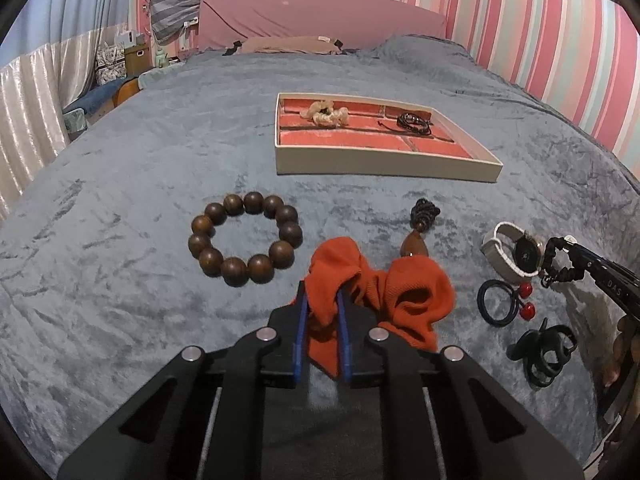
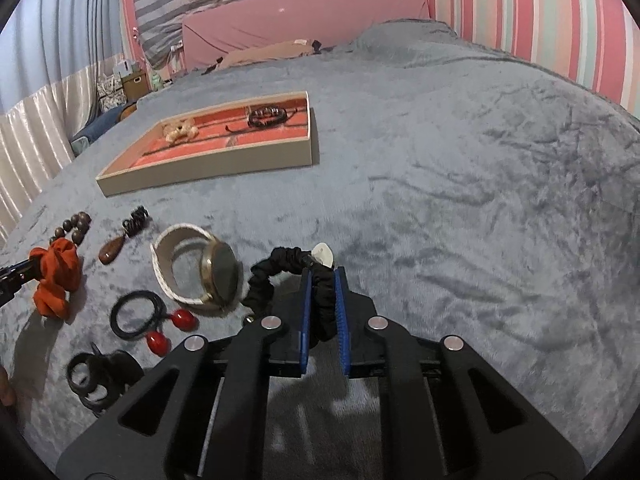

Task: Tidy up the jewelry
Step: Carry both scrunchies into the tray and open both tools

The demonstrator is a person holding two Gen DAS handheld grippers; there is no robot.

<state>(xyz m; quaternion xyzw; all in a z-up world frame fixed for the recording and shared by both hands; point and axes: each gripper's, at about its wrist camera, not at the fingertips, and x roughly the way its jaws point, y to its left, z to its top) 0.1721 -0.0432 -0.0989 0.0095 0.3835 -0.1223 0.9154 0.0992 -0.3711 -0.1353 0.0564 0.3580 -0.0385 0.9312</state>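
A: Fingers first?

B: Left gripper (image 1: 322, 300) is clenched on the orange scrunchie (image 1: 384, 296), blue fingers (image 1: 301, 332) pinching one bunched fold; rest of the cloth sags onto the bed (image 1: 120, 160). Right gripper (image 2: 322, 280) is clamped on the black scrunchie (image 2: 296, 268), loop hanging off to its left, w/ a small white tag (image 2: 323, 255) at the top.

A: So which step?

B: I'd say pick-up, both items gripped, neither at the tray (image 1: 384, 166) yet. Next move, prob: lift clear of the blanket and carry each across to a free orange compartment, then let go w/o dragging fabric over the rim.

A: What's in the tray?

B: Cream scrunchie (image 1: 326, 114) in a far-left section, dark braided bracelet (image 1: 414, 122) to its right. Near sections look free.

A: And short of the tray?

B: Nearer the camera than the tray: wooden bead bracelet (image 1: 245, 238) off its left end, wooden pendant (image 1: 416, 242) on a dark knotted cord about midway. Off its right end: watch (image 1: 516, 252) on a white band, touching the black scrunchie's loop; black hair tie w/ red beads (image 1: 504, 302); black claw clip (image 1: 544, 354) closest in.
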